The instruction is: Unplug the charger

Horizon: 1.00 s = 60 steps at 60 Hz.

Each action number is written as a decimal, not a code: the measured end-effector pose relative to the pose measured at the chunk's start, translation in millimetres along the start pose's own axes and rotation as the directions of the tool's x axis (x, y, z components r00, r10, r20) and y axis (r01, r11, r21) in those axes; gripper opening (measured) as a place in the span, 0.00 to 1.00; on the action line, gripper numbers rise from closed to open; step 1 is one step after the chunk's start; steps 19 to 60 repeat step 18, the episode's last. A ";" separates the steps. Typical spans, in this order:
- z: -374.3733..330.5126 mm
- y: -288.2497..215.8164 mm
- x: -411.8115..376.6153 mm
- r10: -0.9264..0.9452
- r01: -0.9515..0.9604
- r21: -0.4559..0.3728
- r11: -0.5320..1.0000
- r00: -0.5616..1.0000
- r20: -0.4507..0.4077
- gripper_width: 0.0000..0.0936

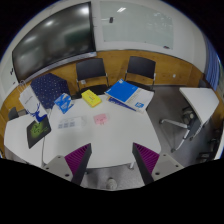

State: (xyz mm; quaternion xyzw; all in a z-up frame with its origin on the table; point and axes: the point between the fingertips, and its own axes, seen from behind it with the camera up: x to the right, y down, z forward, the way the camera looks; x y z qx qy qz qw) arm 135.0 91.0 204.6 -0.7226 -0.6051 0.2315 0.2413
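Observation:
My gripper (112, 163) hangs high above a white table (110, 132), its two fingers spread wide apart with nothing between them. The purple pads (77, 160) face each other across the gap. No charger or plug can be made out from here. On the table lie a blue folder (124, 93), a yellow object (91, 98), a small blue box (63, 102) and some pink and white papers (99, 119).
Two dark chairs (92, 70) stand behind the table by the wall with a large dark screen (55, 40). A second white table (203, 102) and a chair base (178, 122) are to the right. A dark bag (46, 90) and green item (40, 130) sit at the left.

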 end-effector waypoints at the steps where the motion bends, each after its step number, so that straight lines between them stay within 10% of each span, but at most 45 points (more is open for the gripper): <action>1: -1.3 0.7 1.5 0.001 -0.001 0.003 1.000 1.000 -0.004 0.91; 60: 3.0 0.6 5.8 -0.034 0.034 0.024 0.999 0.999 -0.006 0.91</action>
